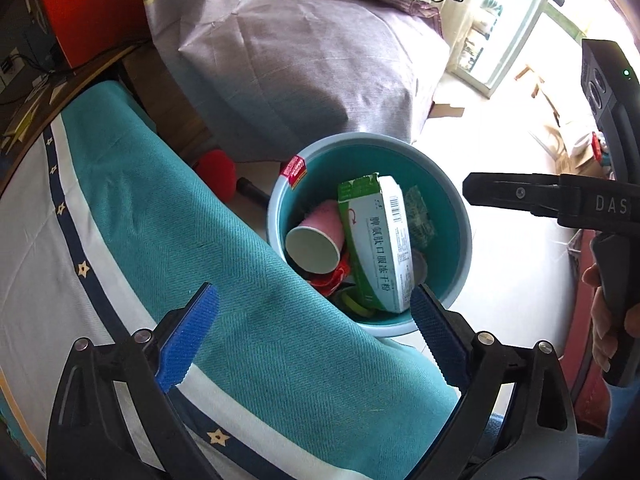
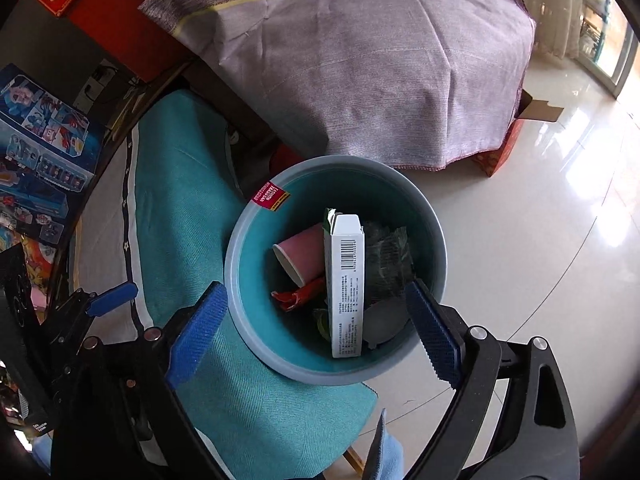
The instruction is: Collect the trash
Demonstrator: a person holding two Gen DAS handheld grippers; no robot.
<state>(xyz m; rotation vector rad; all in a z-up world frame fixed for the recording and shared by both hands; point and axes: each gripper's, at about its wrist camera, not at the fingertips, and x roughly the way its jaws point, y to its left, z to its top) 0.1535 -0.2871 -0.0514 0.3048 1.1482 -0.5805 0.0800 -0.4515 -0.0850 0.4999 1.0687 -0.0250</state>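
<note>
Both grippers hung above the trash bin [image 2: 335,372], fingers spread wide and gripping nothing. The right gripper [image 2: 316,330] had its blue pads [image 2: 198,334] straddling the bin mouth: the left pad lay over the teal cloth [image 2: 192,208] just outside the rim, the right pad over the rim's floor side. The left gripper [image 1: 314,330] was likewise released, one pad over the cloth and the other at the bin's near edge.

Trash lay inside the bin, between and just beyond the fingertips. A white-and-green medicine box [image 2: 346,284] stood tilted on its long edge, barcode up, roughly midway between the right gripper's pads. A pink paper cup [image 2: 302,254] lay on its side touching the box, on the left-finger side, its mouth turned toward the rim. A red wrapper [image 2: 298,296] sat below the cup, nearer the fingertips. A dark crumpled wrapper [image 2: 386,264] lay on the box's right-finger side. A red label [image 2: 271,196] hung over the far rim.

The bin stood on pale floor tile [image 2: 520,240], touching the cloth-draped surface. Beyond the fingertips sat a bulky shape under grey-purple fabric [image 2: 380,60]. In the left wrist view the right gripper's black finger [image 1: 516,194] reached in from the right, past the bin rim [image 1: 464,268], with the person's hand [image 1: 604,320] on its handle.
</note>
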